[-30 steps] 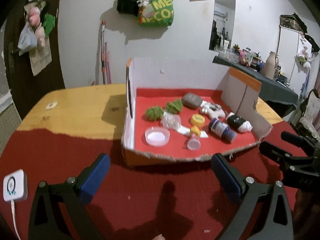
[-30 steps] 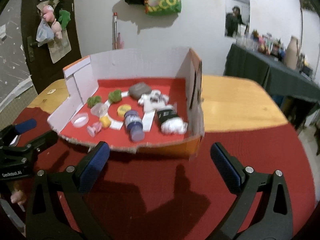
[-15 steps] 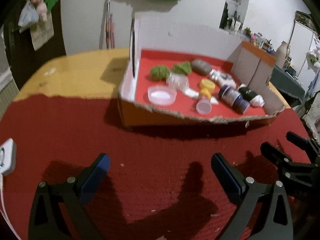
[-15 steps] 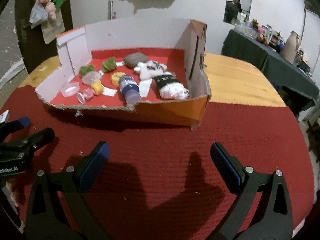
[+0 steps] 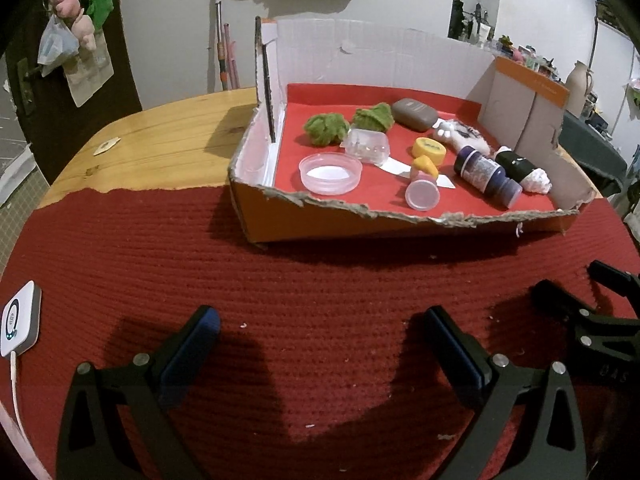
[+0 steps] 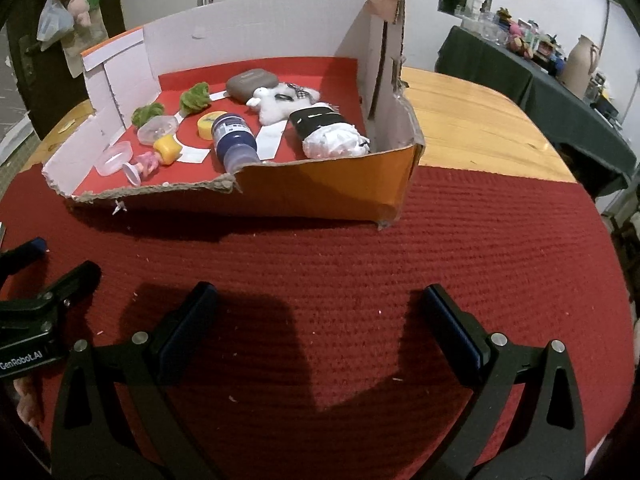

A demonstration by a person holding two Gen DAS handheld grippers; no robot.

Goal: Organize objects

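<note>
A torn cardboard box (image 5: 400,224) (image 6: 320,196) with a red floor stands on the red mat. In it lie two green tufts (image 5: 326,128), a clear lid (image 5: 330,172), a clear container (image 5: 368,146), a grey case (image 5: 414,113), a yellow cap (image 5: 430,150), a dark blue bottle (image 5: 486,174) (image 6: 234,142), a white plush toy (image 6: 284,100) and a black-and-white roll (image 6: 332,132). My left gripper (image 5: 320,334) is open and empty, low over the mat in front of the box. My right gripper (image 6: 320,314) is open and empty beside it.
A white device with a cable (image 5: 18,318) lies at the mat's left edge. The bare wooden tabletop (image 5: 168,140) (image 6: 472,128) extends behind the mat. A dark side table with clutter (image 6: 540,68) stands at the far right.
Both grippers have drawn back toward the near edge of the table and tilted down; the box now sits farther from them. Both stay open and empty.
</note>
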